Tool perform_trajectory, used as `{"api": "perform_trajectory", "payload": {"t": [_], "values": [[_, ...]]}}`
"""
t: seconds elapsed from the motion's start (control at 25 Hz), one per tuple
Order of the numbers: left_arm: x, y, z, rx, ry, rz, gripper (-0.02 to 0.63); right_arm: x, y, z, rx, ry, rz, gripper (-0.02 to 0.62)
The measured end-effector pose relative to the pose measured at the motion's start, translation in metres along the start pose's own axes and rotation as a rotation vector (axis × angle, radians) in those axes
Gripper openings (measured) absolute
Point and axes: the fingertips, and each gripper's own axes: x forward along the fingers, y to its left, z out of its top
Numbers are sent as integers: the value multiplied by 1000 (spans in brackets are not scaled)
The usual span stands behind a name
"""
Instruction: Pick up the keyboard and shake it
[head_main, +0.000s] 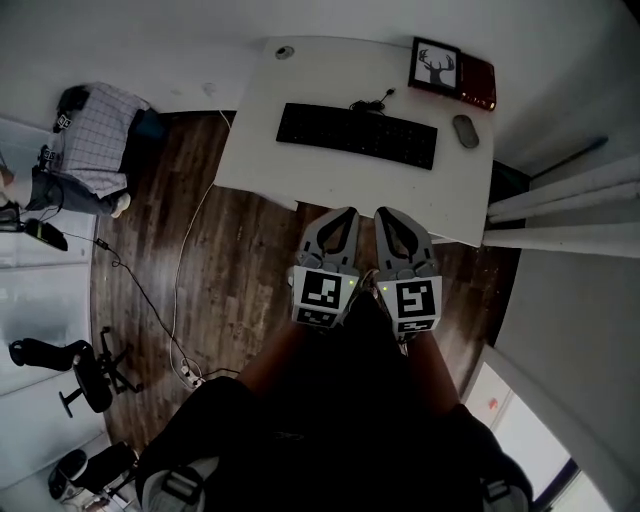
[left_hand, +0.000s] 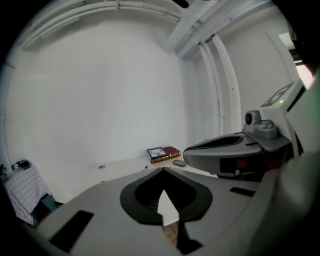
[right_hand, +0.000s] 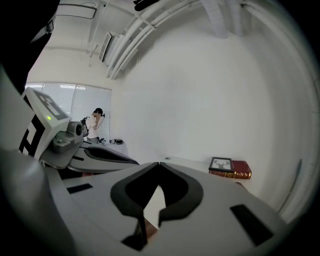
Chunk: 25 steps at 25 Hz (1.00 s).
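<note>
At the far left edge is a person in a white checked shirt (head_main: 95, 135), on a dark wooden plank floor (head_main: 250, 260). A black wheeled office chair (head_main: 85, 372) stands lower left, and a thin black cable (head_main: 180, 270) trails across the boards.

Right of these stands a white rectangular desk (head_main: 255, 140). The long, flat black keyboard (head_main: 356, 134) lies across the desk's middle, with nothing touching it.

At the desk's near edge, apart from the keyboard, are the left gripper (head_main: 346, 213) and the right gripper (head_main: 385, 213). Both are grey plastic with two jaws. They are held close side by side and point toward the desk. Each has its jaws pressed together tip to tip, with nothing between them.

Farther right, a grey oval mouse (head_main: 465, 130) rests just beside the keyboard's right end. At the back right corner, a black-framed deer picture (head_main: 435, 66) lies on a dark red hardback book (head_main: 480, 85).
</note>
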Motion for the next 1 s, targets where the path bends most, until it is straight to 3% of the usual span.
{"api": "perform_trajectory", "payload": {"t": [0.2, 0.56, 1.0], "values": [[28, 1, 2, 22, 36, -6, 3, 16, -28, -5, 23, 5, 2, 21], [55, 19, 1, 32, 86, -47, 3, 43, -37, -9, 31, 31, 23, 21], [103, 93, -31, -21, 202, -205, 3, 132, -26, -27, -7, 169, 66, 21]]}}
